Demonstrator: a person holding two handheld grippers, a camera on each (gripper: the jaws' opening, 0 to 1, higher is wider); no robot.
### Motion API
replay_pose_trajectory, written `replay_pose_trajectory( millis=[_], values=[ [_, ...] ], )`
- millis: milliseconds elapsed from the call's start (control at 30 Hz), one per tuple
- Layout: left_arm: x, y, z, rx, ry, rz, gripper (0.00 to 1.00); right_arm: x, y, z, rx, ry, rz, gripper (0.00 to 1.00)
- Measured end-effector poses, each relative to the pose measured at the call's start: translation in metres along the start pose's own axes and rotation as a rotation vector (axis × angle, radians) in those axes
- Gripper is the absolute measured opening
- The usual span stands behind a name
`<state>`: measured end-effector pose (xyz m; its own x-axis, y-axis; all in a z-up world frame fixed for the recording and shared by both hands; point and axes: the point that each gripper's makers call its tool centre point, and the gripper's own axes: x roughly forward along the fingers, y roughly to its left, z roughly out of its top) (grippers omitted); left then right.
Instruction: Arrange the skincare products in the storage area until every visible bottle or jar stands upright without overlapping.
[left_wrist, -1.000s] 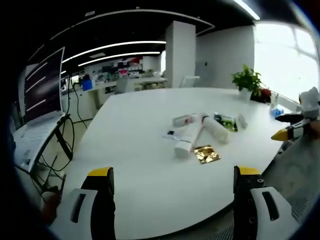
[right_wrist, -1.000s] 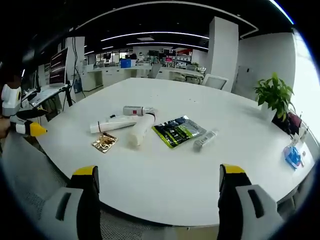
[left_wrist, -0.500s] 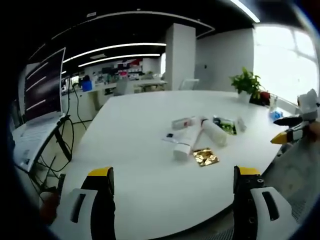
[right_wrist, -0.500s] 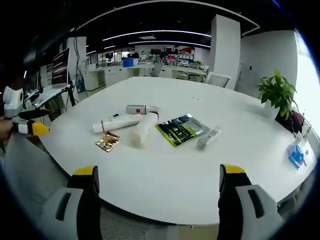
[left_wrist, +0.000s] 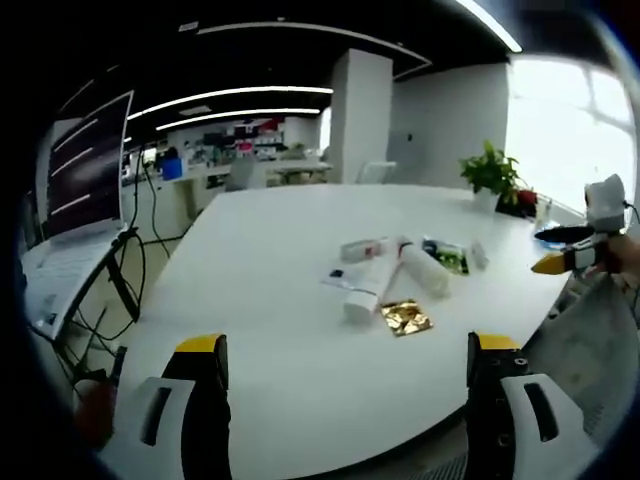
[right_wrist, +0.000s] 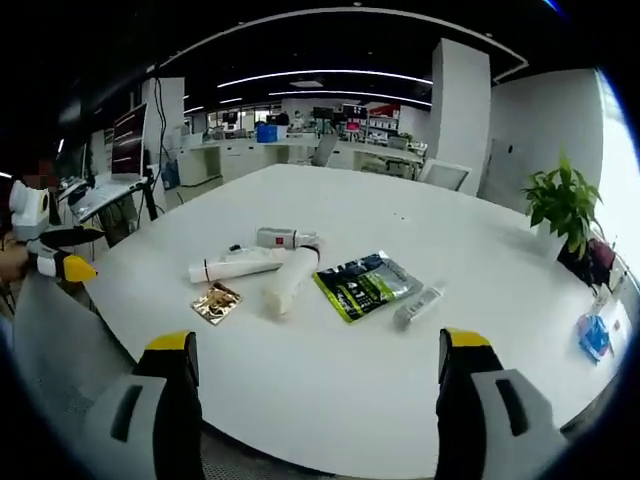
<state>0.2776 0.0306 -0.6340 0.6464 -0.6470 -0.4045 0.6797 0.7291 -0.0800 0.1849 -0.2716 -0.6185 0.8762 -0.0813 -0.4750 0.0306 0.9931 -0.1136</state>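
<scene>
Room: we work in an open office, at a big round white table with a smooth matt top; a potted green plant sits at its far edge.
Our left gripper: yellow-tipped black jaws set wide apart, nothing between them, hanging over the near rim of the table.
Our right gripper: the same, jaws wide and empty, well short of the products; its yellow tip also shows at the right of the left gripper view.
Change: both views have drifted a little over the last second, so the cluster sits slightly farther off and lower; we read that as our hands shifting, not the things. Nothing on the table has been touched.
Meaning: we judge the task not yet begun; every product lies flat.
White squeeze tube: long, smooth plastic, lying on its side, touching or just beside the next one.
Cream cylindrical bottle: matt, rounded, on its side, its far end near a short grey-white bottle with a red label, also down.
Crinkled gold foil sachet: flat, shiny, just beside the tube.
Dark green glossy pouch: flat, rectangular, right of the bottles.
Small clear slim tube: lying beside the pouch, apart from the rest.
</scene>
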Motion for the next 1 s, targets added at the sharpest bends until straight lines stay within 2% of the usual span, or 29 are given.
replay_pose_trajectory(
  millis=[167,267,333,733,800,833,900,1000],
  values=[
    [-0.001,0.003,0.002,-0.012,-0.008,0.008,0.97,0.018,0.010,0.013,-0.043,0.009,0.060,1.00],
    [-0.001,0.004,0.002,-0.013,-0.009,0.013,0.97,0.030,0.017,0.012,-0.056,0.044,0.110,0.98],
    [-0.002,0.005,0.002,-0.012,-0.012,0.015,0.97,0.039,0.022,0.016,-0.055,0.045,0.140,0.98],
    [-0.003,0.007,0.003,-0.024,-0.013,0.009,0.97,0.084,0.038,0.026,-0.148,0.088,0.245,0.78],
    [-0.004,0.008,0.004,-0.007,-0.013,0.014,0.97,0.092,0.040,0.029,-0.134,0.079,0.257,0.73],
    [-0.005,0.009,0.005,0.003,-0.014,0.016,0.97,0.095,0.041,0.030,-0.131,0.077,0.267,0.74],
    [-0.005,0.010,0.006,0.009,-0.018,0.020,0.97,0.102,0.042,0.032,-0.135,0.067,0.286,0.81],
    [-0.006,0.011,0.006,0.000,-0.021,0.017,0.97,0.111,0.043,0.028,-0.147,0.117,0.302,0.74]
  ],
)
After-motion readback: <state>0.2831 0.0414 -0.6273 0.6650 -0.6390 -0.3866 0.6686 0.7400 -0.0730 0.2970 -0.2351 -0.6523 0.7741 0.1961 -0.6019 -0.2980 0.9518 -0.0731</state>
